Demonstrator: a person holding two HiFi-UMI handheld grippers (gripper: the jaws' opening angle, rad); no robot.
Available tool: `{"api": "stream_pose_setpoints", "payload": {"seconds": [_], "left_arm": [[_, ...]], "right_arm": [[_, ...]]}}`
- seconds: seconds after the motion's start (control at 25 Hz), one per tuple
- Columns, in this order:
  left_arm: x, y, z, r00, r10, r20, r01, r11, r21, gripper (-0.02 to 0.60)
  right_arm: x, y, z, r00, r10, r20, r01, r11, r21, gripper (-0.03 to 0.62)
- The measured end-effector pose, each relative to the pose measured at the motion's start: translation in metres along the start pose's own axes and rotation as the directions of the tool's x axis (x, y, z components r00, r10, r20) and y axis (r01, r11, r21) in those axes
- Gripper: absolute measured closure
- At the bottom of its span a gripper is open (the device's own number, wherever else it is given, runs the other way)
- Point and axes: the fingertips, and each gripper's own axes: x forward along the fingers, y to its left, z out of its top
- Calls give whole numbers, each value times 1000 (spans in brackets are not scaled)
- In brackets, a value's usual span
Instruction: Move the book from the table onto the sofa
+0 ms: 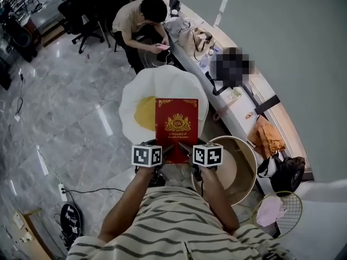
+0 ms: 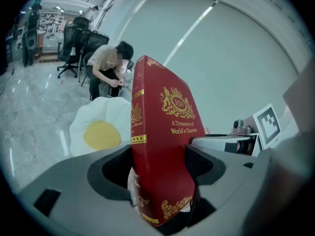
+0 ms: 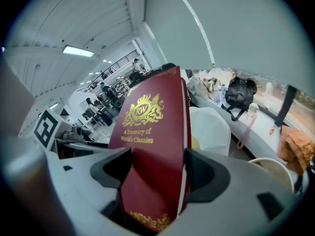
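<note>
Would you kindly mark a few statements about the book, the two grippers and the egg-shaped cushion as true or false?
1. The left gripper and the right gripper both grip the book. True.
2. The book lies on the egg-shaped cushion. False: it is held in the air over it.
3. The book's cover is blue. False: it is red with gold print.
4. A seated person bends forward beyond the cushion. True.

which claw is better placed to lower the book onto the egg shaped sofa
Left, narrowly. Both are shut on the red book's near edge, but the left claw clamps the stiffer spine side, and the egg-shaped sofa's yolk lies on its side. The right claw holds the page side.
</note>
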Motion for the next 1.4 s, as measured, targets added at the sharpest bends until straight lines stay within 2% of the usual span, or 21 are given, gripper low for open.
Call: {"api": "stream_pose_setpoints", "payload": {"seconds": [0.68,1.12,1.4], "left_arm": [[-4,101,34,1000,27,-10,-28,993,-114,247],[0,128,33,1000,16,-13,-18,986,-167,247],[13,134,28,999,44,-22,-48,980,-193,247]], "right_arm": [[99,40,31,995,25,-100,-28,999,-32,240],[125,46,32,989,4,-149,-13,998,-59,240],[137,35,27,984,27,-177,-38,998,-58,240]]}}
